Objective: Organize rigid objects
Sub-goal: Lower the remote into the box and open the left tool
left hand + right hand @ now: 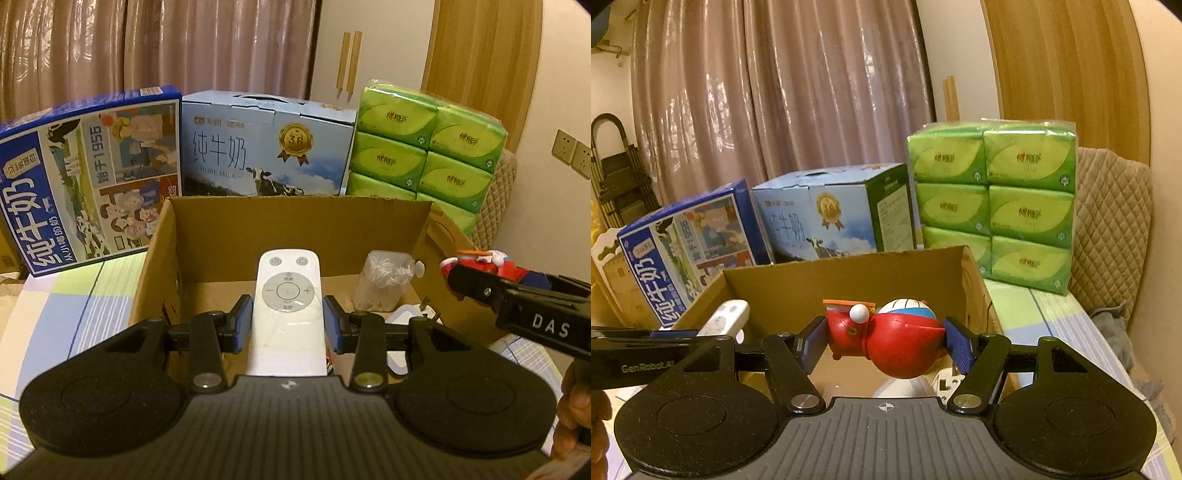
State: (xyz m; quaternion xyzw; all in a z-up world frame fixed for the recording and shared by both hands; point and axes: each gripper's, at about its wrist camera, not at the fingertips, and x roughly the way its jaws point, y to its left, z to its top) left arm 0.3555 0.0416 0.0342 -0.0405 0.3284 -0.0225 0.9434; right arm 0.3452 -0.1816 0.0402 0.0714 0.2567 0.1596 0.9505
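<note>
We are holding a white remote [287, 314] in our left gripper [288, 325]. Its jaws are partly closed, pressing on both sides of the remote. We are holding it over the open box [303, 229]. In our right gripper [886, 341] we are holding a red toy [894, 339], and those jaws are squeezing it from both sides over the same box. A clear bag [384, 280] is lying inside the box. Milk boxes [266, 147] and green tissue packs [428, 147] are standing behind it.
</note>
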